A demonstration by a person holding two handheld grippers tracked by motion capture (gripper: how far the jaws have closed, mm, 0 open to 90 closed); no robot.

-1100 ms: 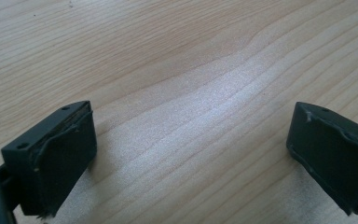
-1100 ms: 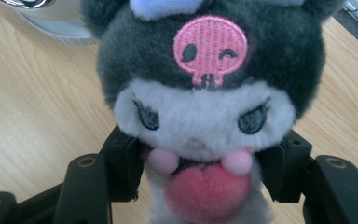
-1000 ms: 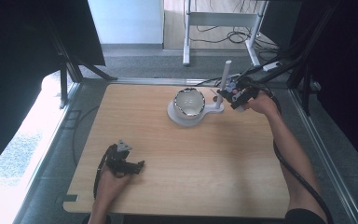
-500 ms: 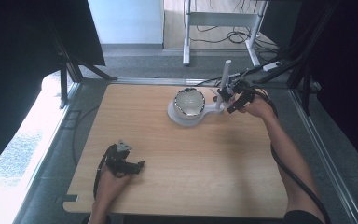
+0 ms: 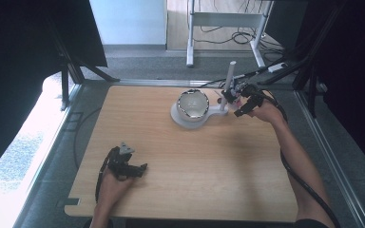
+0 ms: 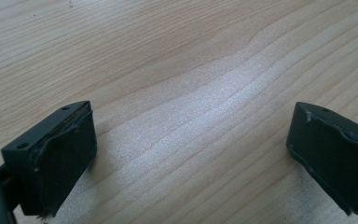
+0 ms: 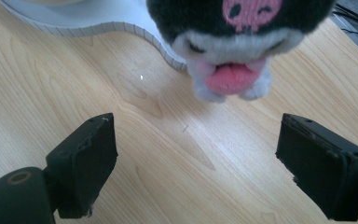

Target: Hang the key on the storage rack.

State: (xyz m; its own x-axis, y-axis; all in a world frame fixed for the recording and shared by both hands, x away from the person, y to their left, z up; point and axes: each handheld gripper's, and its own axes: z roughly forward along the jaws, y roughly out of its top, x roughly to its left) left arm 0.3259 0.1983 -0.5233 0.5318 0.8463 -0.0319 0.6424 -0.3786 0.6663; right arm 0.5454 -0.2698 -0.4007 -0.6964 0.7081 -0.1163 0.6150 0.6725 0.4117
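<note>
Since a second ago the right claw (image 5: 238, 101) has edged left toward the white post; its jaws gape empty. Straight ahead, just beyond them, sits the plush toy (image 7: 235, 44) beside the white stand (image 5: 212, 112). The left claw (image 5: 132, 168) rests open, well apart.

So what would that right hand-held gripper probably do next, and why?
Probably ease forward until the plush toy sits between its jaws, then close. The right hand-held gripper is open, with the toy just ahead of the jaws by the white stand, not yet between them.
</note>
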